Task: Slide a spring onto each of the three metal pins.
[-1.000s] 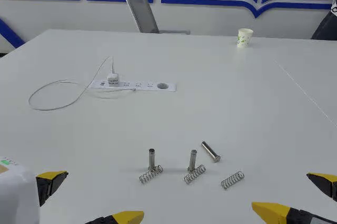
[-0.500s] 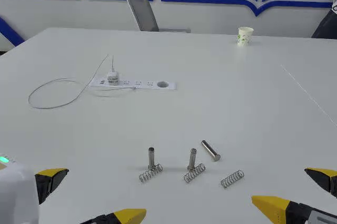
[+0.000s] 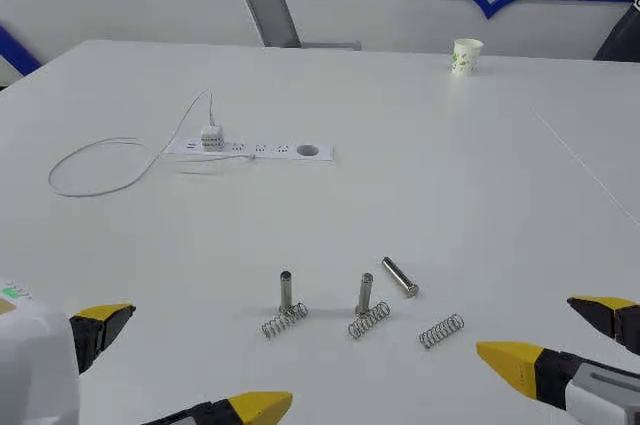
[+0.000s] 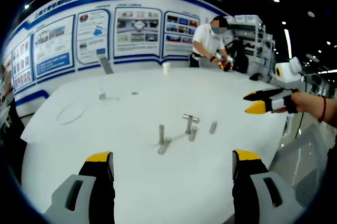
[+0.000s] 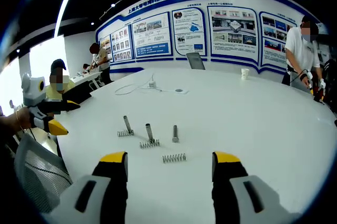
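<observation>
Only the view shifted, parts static; left gripper (image 3: 182, 359) and right gripper (image 3: 555, 330) gape empty, right nearer the loose spring (image 5: 174, 157) lying crosswise ahead, beside the tipped pin (image 5: 175, 133).

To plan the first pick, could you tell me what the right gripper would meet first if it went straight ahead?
Probably the loose steel coil spring lying on the white table, straight ahead of the right gripper; its height is unclear.

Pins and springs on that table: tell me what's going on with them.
A person holds the left gripper and right gripper open and empty at the near edge of the white table. The left pin and middle pin stand upright; the right pin lies flat. The left spring, middle spring and right spring lie loose, none on a pin.
</observation>
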Demonstrator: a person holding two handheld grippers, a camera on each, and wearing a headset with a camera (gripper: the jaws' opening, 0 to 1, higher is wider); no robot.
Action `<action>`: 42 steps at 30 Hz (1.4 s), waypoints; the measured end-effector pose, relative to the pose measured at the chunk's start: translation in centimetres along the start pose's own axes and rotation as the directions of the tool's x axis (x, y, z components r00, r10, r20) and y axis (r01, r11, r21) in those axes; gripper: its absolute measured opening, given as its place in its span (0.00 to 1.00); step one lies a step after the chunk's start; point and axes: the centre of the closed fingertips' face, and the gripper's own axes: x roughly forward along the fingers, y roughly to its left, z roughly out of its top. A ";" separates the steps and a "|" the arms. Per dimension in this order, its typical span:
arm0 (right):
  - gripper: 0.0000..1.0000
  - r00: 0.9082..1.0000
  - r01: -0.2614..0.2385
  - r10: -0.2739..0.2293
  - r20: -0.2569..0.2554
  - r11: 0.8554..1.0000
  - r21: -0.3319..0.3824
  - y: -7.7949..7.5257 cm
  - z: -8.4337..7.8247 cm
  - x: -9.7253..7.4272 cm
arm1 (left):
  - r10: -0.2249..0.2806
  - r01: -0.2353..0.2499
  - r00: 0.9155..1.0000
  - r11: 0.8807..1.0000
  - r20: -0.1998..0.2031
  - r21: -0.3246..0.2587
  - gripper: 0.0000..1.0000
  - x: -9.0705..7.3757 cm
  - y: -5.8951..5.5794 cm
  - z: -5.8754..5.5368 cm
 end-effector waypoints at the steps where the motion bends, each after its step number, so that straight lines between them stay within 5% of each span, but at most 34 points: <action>1: 0.65 1.000 -0.002 0.002 -0.004 1.000 0.000 -0.1 0.1 0.2 | -0.001 0.001 1.000 1.000 -0.001 0.002 0.95 0.1 0.0 0.0; 8: 0.59 1.000 -0.017 0.016 -0.022 0.999 -0.029 -0.5 0.8 1.9 | -0.023 0.023 1.000 1.000 -0.011 0.020 0.98 0.7 -0.4 -0.2; 16: 0.54 0.998 -0.023 0.018 -0.065 0.997 -0.074 -0.8 1.1 4.2 | -0.054 0.054 0.998 0.999 0.032 0.004 1.00 1.1 -0.9 0.3; 27: 0.48 0.994 -0.065 0.060 -0.090 0.996 -0.064 -1.1 1.7 7.9 | -0.059 0.059 0.998 0.998 0.024 0.012 0.98 2.3 -1.0 -0.2; 42: 0.34 0.987 -0.081 0.069 -0.147 0.994 -0.079 -1.7 0.4 13.1 | -0.073 0.073 0.997 0.997 0.026 0.006 0.96 3.6 -1.1 -1.1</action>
